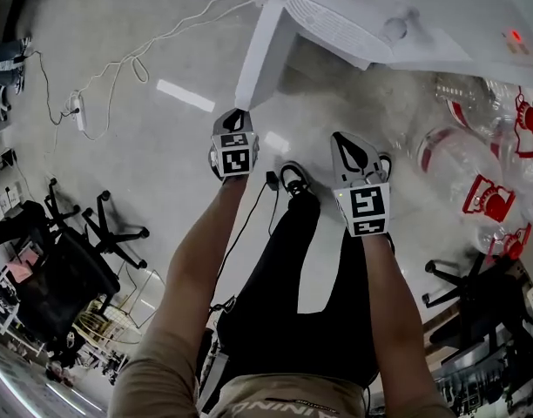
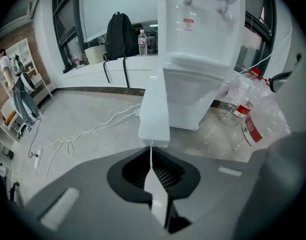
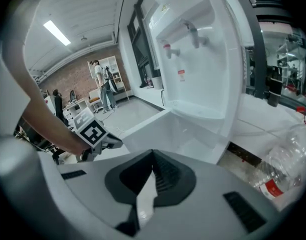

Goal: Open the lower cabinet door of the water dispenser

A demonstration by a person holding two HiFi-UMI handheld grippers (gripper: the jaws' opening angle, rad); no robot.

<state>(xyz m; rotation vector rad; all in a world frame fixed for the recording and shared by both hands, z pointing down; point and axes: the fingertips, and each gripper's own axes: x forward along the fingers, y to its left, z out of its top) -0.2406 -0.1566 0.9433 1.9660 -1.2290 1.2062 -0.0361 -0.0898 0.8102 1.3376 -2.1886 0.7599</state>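
Observation:
The white water dispenser (image 1: pixel 380 24) stands at the top of the head view, and its lower cabinet door (image 1: pixel 265 46) hangs swung out toward me, edge-on. My left gripper (image 1: pixel 235 116) sits just below that door's free edge. In the left gripper view the jaws (image 2: pixel 152 151) are shut, nothing between them, with the door's narrow edge (image 2: pixel 155 109) straight ahead of the tips; contact cannot be told. My right gripper (image 1: pixel 351 146) hovers to the right, apart from the door. Its jaws (image 3: pixel 153 156) are shut and empty, pointing at the open door (image 3: pixel 158 131) and the dispenser (image 3: pixel 203 59).
Several empty water bottles with red caps (image 1: pixel 475 172) lie on the floor right of the dispenser. A white cable and power strip (image 1: pixel 79 111) trail across the floor on the left. Office chairs (image 1: pixel 75 251) stand at lower left and lower right. My shoes (image 1: pixel 293 181) are below the grippers.

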